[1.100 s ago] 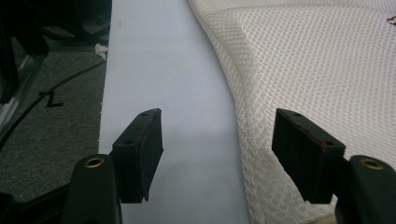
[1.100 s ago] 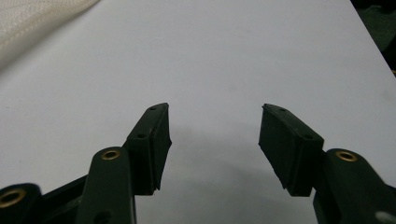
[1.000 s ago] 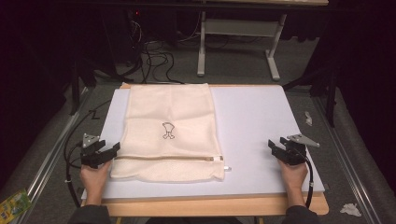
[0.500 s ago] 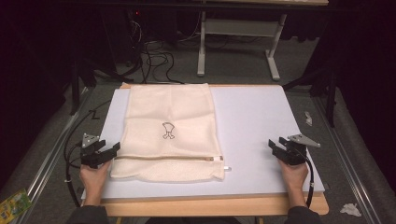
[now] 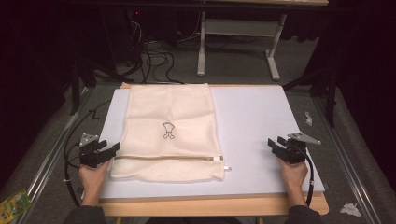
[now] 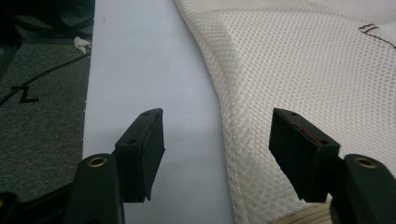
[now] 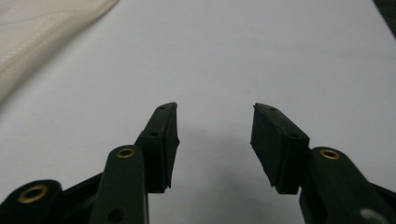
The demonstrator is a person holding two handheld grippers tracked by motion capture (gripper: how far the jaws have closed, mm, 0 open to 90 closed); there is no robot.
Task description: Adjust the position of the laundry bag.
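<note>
A cream mesh bag (image 5: 170,133) with a small dark emblem (image 5: 167,130) lies flat on the left half of a white board (image 5: 261,126). Its zipper runs along the near side, with the pull (image 5: 226,168) at the right end. My left gripper (image 5: 111,148) rests at the bag's near left edge, open. Its jaws have just been closing a little. In the left gripper view (image 6: 217,140) the bag's edge (image 6: 303,70) lies below and between them, untouched by the pads. My right gripper (image 5: 275,143) sits on bare board at the right, open. Its jaws (image 7: 215,135) have just been closing on nothing.
The board lies on a wooden table (image 5: 210,205) with metal rails on both sides. Behind it stand a white table frame (image 5: 238,42) and floor cables (image 5: 154,56). Paper scraps (image 5: 308,117) (image 5: 350,210) and a green packet (image 5: 14,203) lie on the carpet.
</note>
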